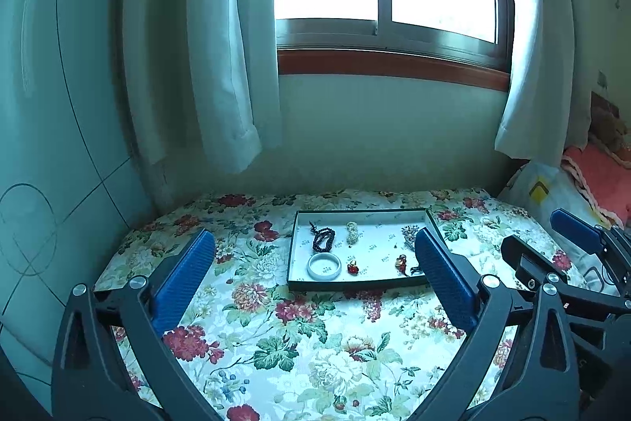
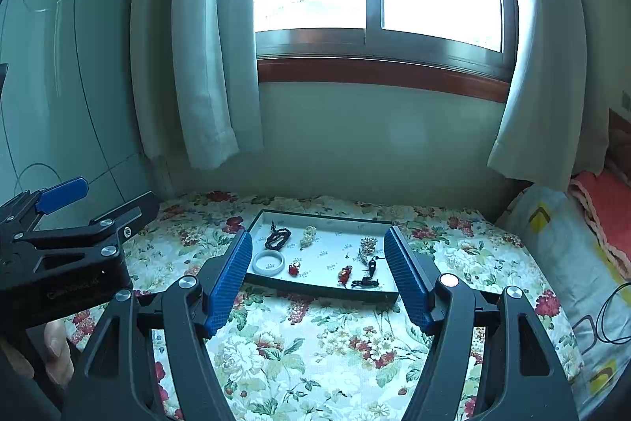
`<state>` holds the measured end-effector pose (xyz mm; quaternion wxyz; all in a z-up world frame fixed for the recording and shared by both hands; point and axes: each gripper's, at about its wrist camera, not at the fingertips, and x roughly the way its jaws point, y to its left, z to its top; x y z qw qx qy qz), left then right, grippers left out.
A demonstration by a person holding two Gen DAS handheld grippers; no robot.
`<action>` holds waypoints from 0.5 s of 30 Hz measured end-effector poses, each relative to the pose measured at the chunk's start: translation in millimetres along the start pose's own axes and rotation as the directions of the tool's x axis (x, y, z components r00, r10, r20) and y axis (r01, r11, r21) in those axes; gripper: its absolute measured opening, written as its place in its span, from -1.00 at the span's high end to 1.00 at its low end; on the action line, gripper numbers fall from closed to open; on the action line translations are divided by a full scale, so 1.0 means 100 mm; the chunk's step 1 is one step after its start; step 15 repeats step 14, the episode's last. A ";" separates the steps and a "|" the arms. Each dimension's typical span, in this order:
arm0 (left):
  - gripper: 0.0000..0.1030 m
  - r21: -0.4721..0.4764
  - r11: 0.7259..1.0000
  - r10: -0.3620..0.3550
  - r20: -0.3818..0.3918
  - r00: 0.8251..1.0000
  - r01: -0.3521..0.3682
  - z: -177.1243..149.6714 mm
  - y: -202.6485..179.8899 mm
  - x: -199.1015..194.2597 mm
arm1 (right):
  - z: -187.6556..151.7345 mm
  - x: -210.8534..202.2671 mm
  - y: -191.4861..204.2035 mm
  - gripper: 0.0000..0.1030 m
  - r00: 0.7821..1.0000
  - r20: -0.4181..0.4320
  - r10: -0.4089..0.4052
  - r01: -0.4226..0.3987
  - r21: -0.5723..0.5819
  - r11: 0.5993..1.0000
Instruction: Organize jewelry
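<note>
Floral cloth (image 1: 299,334) is bare, so we reckon we're nearly done: the bangle (image 1: 323,266), dark beads (image 1: 323,238) and pendants all sit in the tray (image 1: 357,285) at 12 o'clock. Left gripper (image 1: 315,287) and right gripper (image 2: 319,283) hang apart, gripping nothing.

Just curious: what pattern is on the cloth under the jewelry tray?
A floral print: red and cream blossoms with green leaves on the cloth, clearest in the left wrist view.

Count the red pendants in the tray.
2. One red pendant sits just right of the white bangle near the front rim; the other lies front-centre, left of the black cord piece.
</note>
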<state>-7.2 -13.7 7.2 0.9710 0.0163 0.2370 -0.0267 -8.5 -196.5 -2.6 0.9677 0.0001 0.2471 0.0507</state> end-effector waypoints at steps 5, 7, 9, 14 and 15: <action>-0.96 -0.023 1.000 0.008 -0.013 1.000 -0.009 -0.02 0.07 0.08 | -0.01 0.03 -0.01 -0.33 1.000 -0.008 -0.002 0.002 0.001 1.000; -0.96 -0.024 0.999 0.024 -0.018 1.000 -0.024 -0.03 0.10 0.12 | -0.02 0.05 -0.03 -0.33 1.000 -0.012 -0.005 0.005 0.003 1.000; -0.96 -0.042 0.998 0.037 -0.037 0.999 -0.039 -0.04 0.16 0.19 | -0.02 0.09 -0.05 -0.33 1.000 -0.016 -0.010 0.010 0.007 1.000; -0.96 -0.062 0.997 0.042 -0.114 0.993 -0.049 -0.15 0.30 0.49 | -0.09 0.23 -0.15 -0.44 0.999 -0.043 -0.024 0.025 0.021 0.999; -0.96 -0.062 0.997 0.042 -0.114 0.993 -0.049 -0.15 0.30 0.49 | -0.09 0.23 -0.15 -0.44 0.999 -0.043 -0.024 0.025 0.021 0.999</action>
